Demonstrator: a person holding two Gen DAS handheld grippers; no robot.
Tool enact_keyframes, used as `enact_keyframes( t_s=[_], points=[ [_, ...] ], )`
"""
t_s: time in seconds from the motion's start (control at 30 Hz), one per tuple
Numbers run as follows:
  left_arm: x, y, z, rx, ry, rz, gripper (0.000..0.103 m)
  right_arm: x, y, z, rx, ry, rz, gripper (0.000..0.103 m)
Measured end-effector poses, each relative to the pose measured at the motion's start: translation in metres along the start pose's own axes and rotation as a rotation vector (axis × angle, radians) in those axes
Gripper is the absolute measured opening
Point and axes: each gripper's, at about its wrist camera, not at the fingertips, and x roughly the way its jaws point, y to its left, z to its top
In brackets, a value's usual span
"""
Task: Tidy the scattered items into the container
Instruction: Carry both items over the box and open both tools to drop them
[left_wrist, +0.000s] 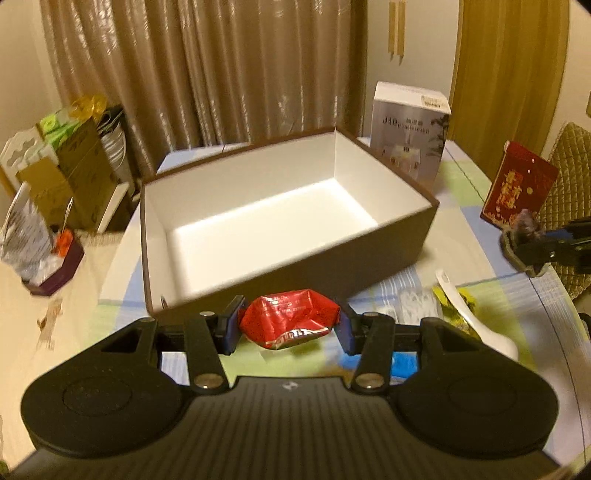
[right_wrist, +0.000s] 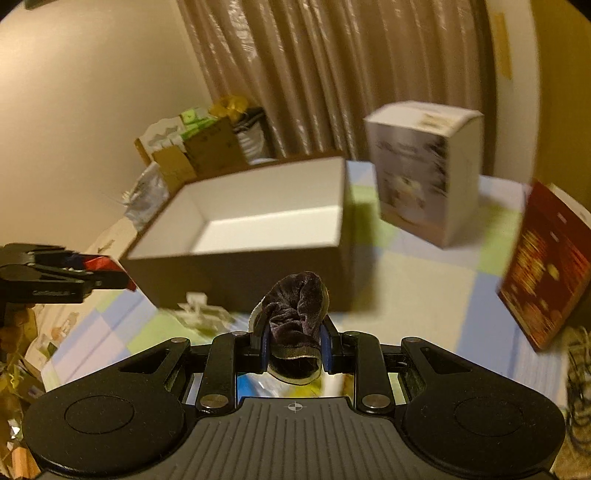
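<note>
Closest to me, the left gripper (left_wrist: 290, 325) pinches a red foil packet (left_wrist: 289, 320) by its two ends, its pads pressed into the crinkled wrapper, while the right gripper (right_wrist: 294, 345) squeezes a dark velvety pouch (right_wrist: 295, 317) with a pale trim band. Both loads hang above the table, short of the container's near wall.

My worry is the foil: it is slick and puffy, so a grip on the ends alone could let it slide out and land on the checked tablecloth (left_wrist: 465, 254) rather than inside. The pouch is soft (it sags below the pads), so its loose lower end might snag the rim on the way over. Two hands heading for one opening could also bump each other.

On the cloth nearby lie a white plastic spoon (left_wrist: 476, 314) and some yellow-green wrappers, unsorted.

Further back sits the brown box (left_wrist: 369, 258), white inside, open-topped and apparently bare. Beyond it stands a white carton (left_wrist: 410, 144); off to the right, a red packet (left_wrist: 519, 188) leans upright.
</note>
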Motion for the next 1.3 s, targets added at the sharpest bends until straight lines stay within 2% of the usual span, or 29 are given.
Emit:
enact_keyframes(
  t_s=[0.27,0.57,0.93,1.3],
  points=[
    [0.026,0.039,0.036,0.043,-0.034,-0.025,0.045,0.045,0.031,0.047,-0.045,-0.039,0.015,0.029],
    [0.069,0.064,0.063,0.091,-0.022,-0.043,0.045,0.109,0.033,0.088,-0.083,-0.006,-0.011,0.029],
    [0.138,0.068,0.078,0.111,0.067,-0.128,0.045,0.196,0.018,0.102,-0.143,0.179,-0.040,0.029],
    [0.200,0.071,0.089,0.101,0.205,-0.187,0.045,0.252,0.013,0.109,-0.201,0.342,-0.038,0.029]
  ],
)
